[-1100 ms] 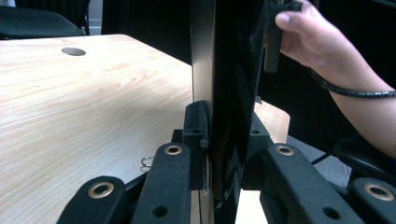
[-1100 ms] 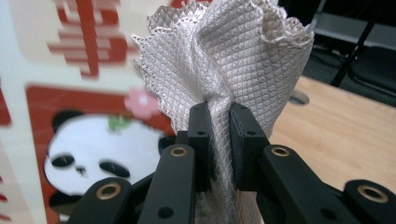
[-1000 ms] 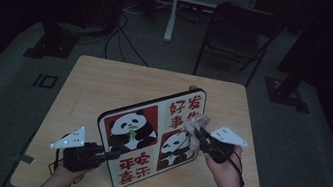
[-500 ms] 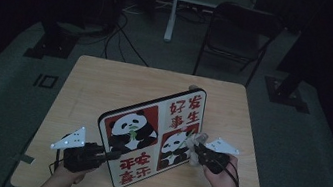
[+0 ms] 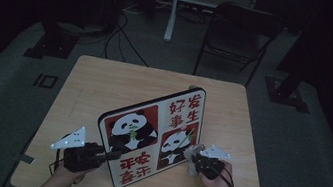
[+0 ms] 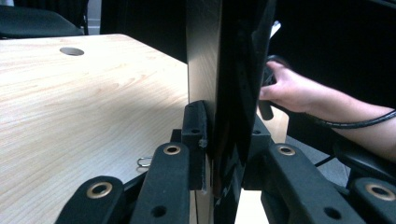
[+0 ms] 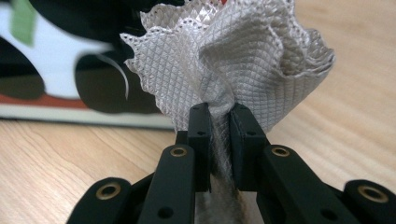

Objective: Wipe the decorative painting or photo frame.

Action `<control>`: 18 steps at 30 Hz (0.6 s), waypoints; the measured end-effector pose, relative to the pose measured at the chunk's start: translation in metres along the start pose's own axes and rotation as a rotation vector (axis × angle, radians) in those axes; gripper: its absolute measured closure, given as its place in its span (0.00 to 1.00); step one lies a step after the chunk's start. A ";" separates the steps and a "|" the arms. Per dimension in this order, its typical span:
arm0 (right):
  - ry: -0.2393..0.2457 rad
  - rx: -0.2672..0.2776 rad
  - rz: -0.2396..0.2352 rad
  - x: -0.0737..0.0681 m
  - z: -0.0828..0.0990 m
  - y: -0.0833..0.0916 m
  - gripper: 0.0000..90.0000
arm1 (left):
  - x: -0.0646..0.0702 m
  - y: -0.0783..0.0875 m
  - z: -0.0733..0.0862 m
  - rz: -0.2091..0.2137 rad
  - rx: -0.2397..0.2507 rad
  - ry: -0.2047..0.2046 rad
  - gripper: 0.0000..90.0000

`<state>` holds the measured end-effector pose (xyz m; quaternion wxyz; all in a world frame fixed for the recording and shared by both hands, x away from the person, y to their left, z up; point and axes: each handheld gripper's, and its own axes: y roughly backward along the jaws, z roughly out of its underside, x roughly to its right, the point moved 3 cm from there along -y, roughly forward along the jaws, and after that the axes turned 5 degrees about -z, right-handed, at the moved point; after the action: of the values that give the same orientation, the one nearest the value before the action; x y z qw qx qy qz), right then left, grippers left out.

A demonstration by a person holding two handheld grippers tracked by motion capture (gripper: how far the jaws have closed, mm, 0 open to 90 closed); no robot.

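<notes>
1. Left side first: the left gripper [image 5: 111, 154] sits low at the near-left of the tabletop [image 5: 105, 84], its fingers [image 6: 195, 135] pinching the edge of the panda board [image 5: 149, 139]. In the left gripper view the board is edge-on, so none of its picture is readable there, and the lower fingers are cut off by the frame.
2. The panda board stands upright and tilted across the middle of the tabletop, its bottom edge resting on the wood. It's got four panels: two pandas and two blocks of red Chinese characters, white border, rounded corners. The room's dim, so the fine print detail is hard to make out.
3. Right side: the right gripper [image 5: 193, 159] is at the board's lower right corner, fingers [image 7: 201, 140] clamped on a bunched white quilted cloth [image 7: 233, 60]. The cloth is right against the board face, though actual contact is hard to tell. The board behind it is blurry in that view.
</notes>
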<state>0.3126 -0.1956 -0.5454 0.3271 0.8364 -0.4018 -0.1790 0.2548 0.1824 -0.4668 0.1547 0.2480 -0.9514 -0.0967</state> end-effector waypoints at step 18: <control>-0.038 0.216 0.020 0.008 -0.042 0.058 0.90 | -0.001 0.000 -0.001 -0.025 -0.002 0.006 0.88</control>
<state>0.3086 -0.2122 -0.4753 0.2290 0.8592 -0.4332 -0.1471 0.2560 0.1828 -0.4665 0.1567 0.2601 -0.9476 -0.0989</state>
